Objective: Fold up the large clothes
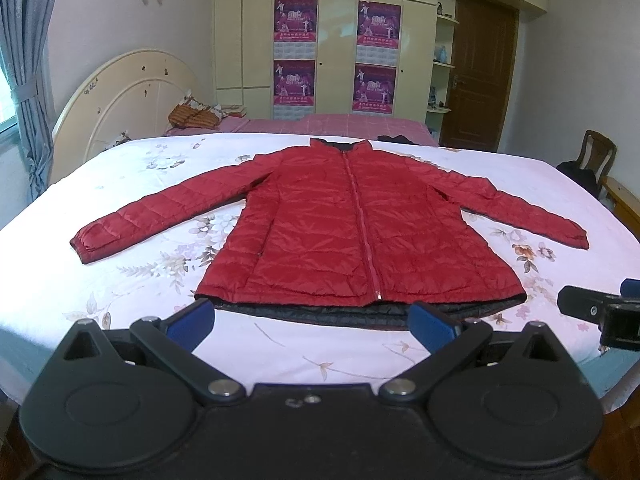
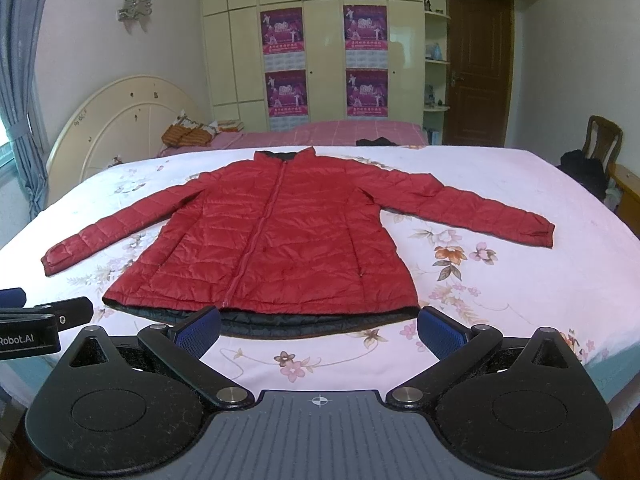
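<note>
While both claws hover level at the near edge of the bed (image 1: 48,272), a red jacket (image 1: 344,224) lies flat on the floral sheet, front up, zipped, both sleeves stretched outward, collar toward the far side. Dark lining shows along its near hem. Left claw (image 1: 312,320) is spread wide, blue pads (image 1: 192,320) empty, pointing at the hem, not touching it. Right claw (image 2: 320,330) is likewise spread wide, holding nothing, just short of the hem. Each claw shows at the edge of the other's view, side by side. Behind: headboard (image 2: 120,120), wardrobe with posters (image 2: 284,32), brown door (image 2: 476,68), chair (image 2: 600,136).
</note>
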A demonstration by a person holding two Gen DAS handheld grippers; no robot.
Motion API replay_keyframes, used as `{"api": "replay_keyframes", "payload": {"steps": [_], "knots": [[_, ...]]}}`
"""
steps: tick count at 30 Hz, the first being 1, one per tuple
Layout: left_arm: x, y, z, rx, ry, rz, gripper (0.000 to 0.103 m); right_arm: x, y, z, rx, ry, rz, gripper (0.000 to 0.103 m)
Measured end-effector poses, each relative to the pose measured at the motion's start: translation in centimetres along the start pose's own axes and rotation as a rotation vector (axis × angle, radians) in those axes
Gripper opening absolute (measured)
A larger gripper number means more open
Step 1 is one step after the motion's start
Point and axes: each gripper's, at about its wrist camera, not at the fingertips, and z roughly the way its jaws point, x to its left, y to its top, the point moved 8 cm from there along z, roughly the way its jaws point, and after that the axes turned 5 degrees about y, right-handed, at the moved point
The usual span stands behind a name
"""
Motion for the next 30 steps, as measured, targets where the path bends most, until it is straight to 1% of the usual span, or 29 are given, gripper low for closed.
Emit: {"api": "replay_keyframes", "payload": {"steps": [30], "knots": [[-0.18,0.28,0.11,-0.009,-0.003,-0.002,0.103,-0.29,0.30,-0.29,-0.009,-0.011,-0.002,0.103]]}}
